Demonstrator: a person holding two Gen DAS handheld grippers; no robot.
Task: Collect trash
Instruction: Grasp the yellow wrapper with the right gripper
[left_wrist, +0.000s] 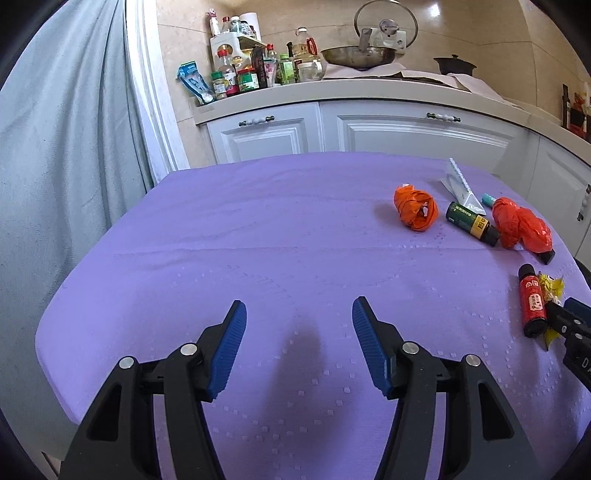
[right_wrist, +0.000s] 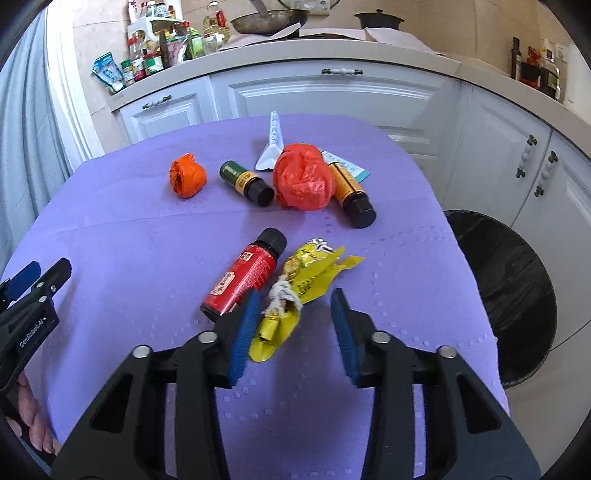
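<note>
Trash lies scattered on the purple tablecloth (right_wrist: 129, 236): the yellow wrapper (right_wrist: 295, 288) sits between the blue pads of the right gripper (right_wrist: 297, 321), its knotted white string roughly level with the fingertips and its crumpled lower end against the inner pad on the left. The pad on the other side stands clear of it, so the jaws are apart with the wrapper inside them, not yet pinched. Just left of that left finger, touching or nearly touching it, lies the red bottle (right_wrist: 245, 277). Farther ahead of the tips are the green bottle (right_wrist: 245, 182), the small orange wad (right_wrist: 186, 177), the large orange bag (right_wrist: 304, 177) with the amber bottle (right_wrist: 351, 194) beside it, and a white folded packet (right_wrist: 271, 147). The black-lined bin (right_wrist: 506, 295) waits off to the right of the right gripper, beside the table.

The left gripper (left_wrist: 299, 332) hangs over bare cloth with its jaws apart and nothing between them, all the trash well off to its right.

Risks, as I judge them: the wrapper is thin and slippery, so a closing pinch could catch only a loose flap and let it slide out on the way to the bin. The left finger could also nudge the red bottle and set it rolling toward the table edge. Pressing low might snag the cloth and drag the other pieces.
</note>
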